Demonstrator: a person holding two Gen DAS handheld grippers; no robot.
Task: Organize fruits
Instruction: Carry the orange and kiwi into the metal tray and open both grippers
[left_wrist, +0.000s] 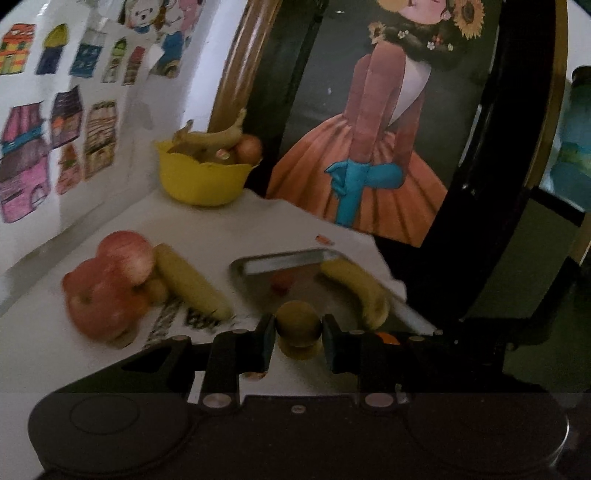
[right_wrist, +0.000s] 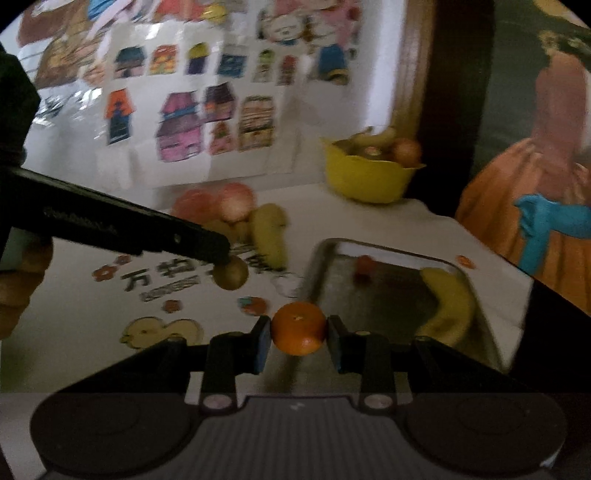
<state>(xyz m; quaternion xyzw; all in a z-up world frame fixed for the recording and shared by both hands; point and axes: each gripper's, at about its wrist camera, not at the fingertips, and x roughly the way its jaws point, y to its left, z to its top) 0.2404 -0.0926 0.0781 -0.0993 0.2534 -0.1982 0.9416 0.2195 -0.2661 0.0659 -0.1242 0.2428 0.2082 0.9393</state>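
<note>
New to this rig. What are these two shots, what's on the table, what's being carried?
There is no robot arm: a person holds a two-finger tool in each hand, with a fisheye camera looking along its fingers. One picture is from the left tool's camera, the other from the right's.

The left tool is shut on a small brownish round fruit. The right tool is shut on an orange.

On the white table lie a metal tray with a banana and a small red fruit, some loose apples beside a second banana, and a yellow bowl of fruit at the back.
</note>
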